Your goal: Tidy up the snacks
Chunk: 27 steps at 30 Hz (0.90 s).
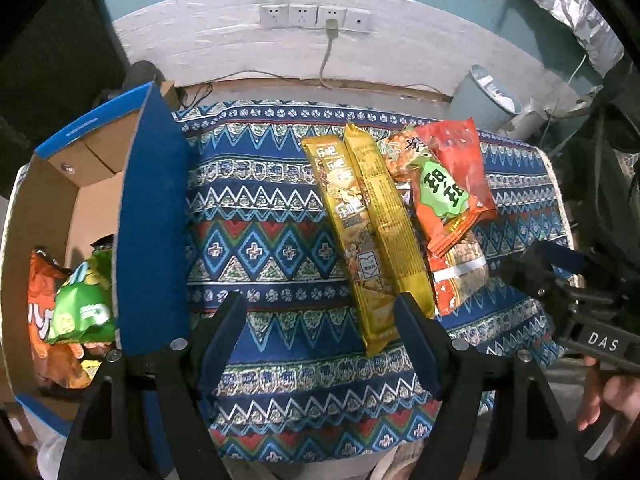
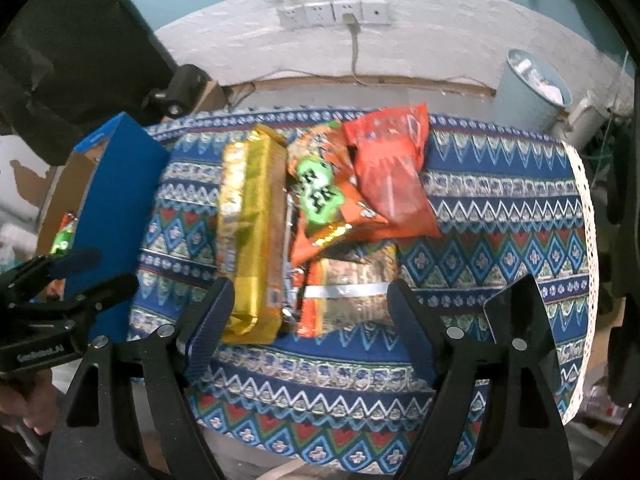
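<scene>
A couple of bags [image 1: 76, 304] already sit in the box [image 1: 154, 216] left of the spread, empty left gripper [image 1: 320, 344], while the yellow packs [image 2: 250, 232] and orange bags [image 2: 352, 184] wait ahead of the equally spread right gripper [image 2: 310, 332].

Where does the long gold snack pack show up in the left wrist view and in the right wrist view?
Left wrist: the gold snack pack lies right of centre, running diagonally, left of the orange packets.
Right wrist: the gold snack pack lies left of centre, its near end by the left finger.
Shared landmark: the wall sockets at top centre in both.
</scene>
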Tool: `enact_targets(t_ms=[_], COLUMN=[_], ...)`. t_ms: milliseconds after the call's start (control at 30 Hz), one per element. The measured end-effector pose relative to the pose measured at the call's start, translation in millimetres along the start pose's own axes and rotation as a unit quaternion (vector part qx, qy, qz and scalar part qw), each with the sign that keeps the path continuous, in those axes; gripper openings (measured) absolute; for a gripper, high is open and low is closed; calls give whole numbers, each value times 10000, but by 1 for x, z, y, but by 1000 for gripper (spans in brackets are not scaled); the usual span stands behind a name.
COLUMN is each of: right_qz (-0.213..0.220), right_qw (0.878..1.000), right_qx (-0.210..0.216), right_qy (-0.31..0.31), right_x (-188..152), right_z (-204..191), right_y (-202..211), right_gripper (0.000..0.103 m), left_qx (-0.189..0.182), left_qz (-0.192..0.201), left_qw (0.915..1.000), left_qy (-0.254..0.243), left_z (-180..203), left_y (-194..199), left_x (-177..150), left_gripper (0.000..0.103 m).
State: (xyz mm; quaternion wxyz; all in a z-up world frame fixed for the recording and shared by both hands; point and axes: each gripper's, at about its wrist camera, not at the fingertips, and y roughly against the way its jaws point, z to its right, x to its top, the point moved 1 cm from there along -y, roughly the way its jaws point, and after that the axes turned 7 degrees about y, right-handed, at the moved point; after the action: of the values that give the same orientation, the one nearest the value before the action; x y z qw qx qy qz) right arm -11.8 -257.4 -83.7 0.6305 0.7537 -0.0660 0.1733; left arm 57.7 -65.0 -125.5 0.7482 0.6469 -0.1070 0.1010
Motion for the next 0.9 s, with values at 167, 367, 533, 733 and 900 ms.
enact_targets(t_ms=[167,367,533,733,900], right_qz=[-214,-526,-735,-969,-1084], right_qw=[9998,9986,9972,9951,9937], right_qx=[-7,-68,-148,-219,-297], right_qy=[-41,-16,-81,-19,-28], right_x=[-3,-6,-8,-13,-15], right_z=[7,14,23,23,25], right_y=[-19,-48,-71,-96,-112], right_gripper=[83,83,83,83,84], left_qx=[230,349,398,501,529], left_qz=[-107,-334,-328,-397,-483], left_qw=[9997,9988,9984,9975,9969], left_qy=[-65,58,215,304,338], left_z=[1,-3,-5,-4,-2], left_y=[-21,-50,-60,-75,-88], left_x=[3,5,11,20,25], left_gripper=[77,77,77,77,77])
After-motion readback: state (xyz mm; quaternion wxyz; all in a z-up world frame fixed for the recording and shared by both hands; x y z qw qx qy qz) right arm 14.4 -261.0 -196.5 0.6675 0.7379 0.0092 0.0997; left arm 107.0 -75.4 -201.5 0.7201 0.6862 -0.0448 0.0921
